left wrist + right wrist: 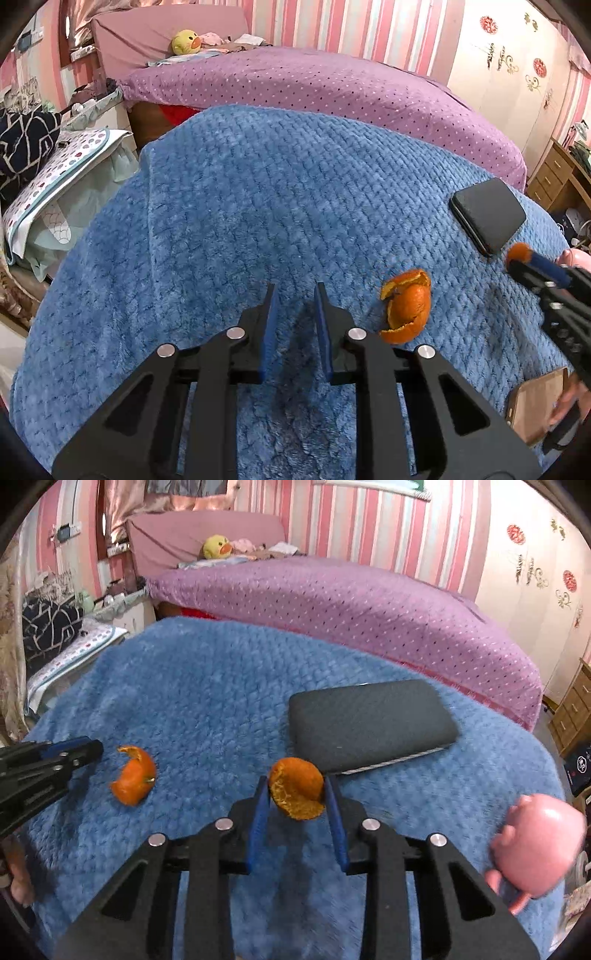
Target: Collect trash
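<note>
- The right gripper [295, 788] is clamped on a piece of orange peel [297, 788], one blue pad against each side of it, above a blue blanket [207, 686].
- The left gripper [295, 295] is narrowed to a small gap with nothing between its pads, over bare blanket.
- A second orange peel [406, 306] lies on the blanket just right of the left gripper's fingertips, not touching them; in the right wrist view it sits between the two grippers.
- A dark flat case [371, 723] lies just beyond the held peel, its near edge close to the right fingertip.
- A pink pig toy [535, 842] stands near the blanket's right edge, beside the right gripper.
- A phone [537, 406] lies at the near right of the blanket in the left wrist view, with fingers on it.
- The blanket's left half is open; its far edge meets a purple bed cover [314, 85], and its left edge drops toward a cluttered side stand [55, 173].
</note>
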Action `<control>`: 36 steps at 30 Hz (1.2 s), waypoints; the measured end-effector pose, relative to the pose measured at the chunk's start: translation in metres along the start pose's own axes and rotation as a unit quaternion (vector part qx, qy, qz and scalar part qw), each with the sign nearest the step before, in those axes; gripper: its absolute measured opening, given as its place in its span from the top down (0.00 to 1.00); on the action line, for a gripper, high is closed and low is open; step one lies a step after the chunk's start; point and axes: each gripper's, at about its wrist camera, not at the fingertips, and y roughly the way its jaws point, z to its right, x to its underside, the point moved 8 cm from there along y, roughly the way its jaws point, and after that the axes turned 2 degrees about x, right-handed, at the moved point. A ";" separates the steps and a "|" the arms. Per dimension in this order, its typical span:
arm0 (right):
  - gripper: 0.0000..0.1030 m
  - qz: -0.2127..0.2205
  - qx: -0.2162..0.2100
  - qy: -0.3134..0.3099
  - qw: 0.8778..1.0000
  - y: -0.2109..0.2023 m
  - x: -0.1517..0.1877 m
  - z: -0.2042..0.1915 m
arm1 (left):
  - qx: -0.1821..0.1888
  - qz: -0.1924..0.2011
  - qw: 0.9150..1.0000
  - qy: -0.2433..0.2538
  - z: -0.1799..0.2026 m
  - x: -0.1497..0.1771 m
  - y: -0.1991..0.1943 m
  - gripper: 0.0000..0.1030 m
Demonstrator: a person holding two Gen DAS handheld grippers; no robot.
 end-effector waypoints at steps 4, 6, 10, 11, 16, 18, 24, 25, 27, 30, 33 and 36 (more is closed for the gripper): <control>0.71 0.014 0.008 0.017 1.000 -0.029 0.010 0.029 | 0.015 0.018 1.000 -0.002 0.011 -0.005 -0.007 0.59; 0.71 0.019 0.015 0.022 0.999 -0.041 0.015 0.044 | 0.015 0.033 0.999 -0.003 0.016 -0.008 -0.012 0.38; 0.71 0.029 0.036 0.025 0.999 -0.069 0.029 0.076 | 0.027 0.040 0.999 0.004 0.032 -0.010 -0.011 0.33; 0.71 0.030 0.039 0.028 0.998 -0.075 0.032 0.082 | 0.029 0.040 0.999 0.006 0.036 -0.010 -0.009 0.33; 0.71 0.034 0.056 0.045 0.997 -0.105 0.057 0.120 | 0.035 0.024 0.999 0.034 0.063 0.000 0.005 0.33; 0.71 0.036 0.060 0.052 0.996 -0.116 0.066 0.132 | 0.025 0.020 0.998 0.056 0.073 0.005 0.008 0.35; 0.71 0.042 0.072 0.090 0.992 -0.142 0.094 0.175 | 0.035 0.017 0.995 0.088 0.091 0.016 0.005 0.82; 0.71 0.043 0.073 0.095 0.992 -0.145 0.098 0.181 | 0.035 0.018 0.995 0.094 0.095 0.018 0.002 0.83; 0.71 0.045 0.078 0.108 0.990 -0.153 0.106 0.193 | 0.021 0.023 0.994 0.104 0.101 0.020 -0.004 0.86; 0.71 0.051 0.085 0.125 0.987 -0.166 0.119 0.211 | 0.022 0.030 0.995 0.096 0.115 0.022 -0.018 0.87; 0.71 0.055 0.098 0.137 0.984 -0.181 0.133 0.229 | 0.031 0.046 0.994 0.095 0.145 0.031 -0.043 0.87; 0.71 0.054 0.115 0.146 0.981 -0.195 0.152 0.248 | 0.048 0.058 0.992 0.105 0.184 0.043 -0.063 0.87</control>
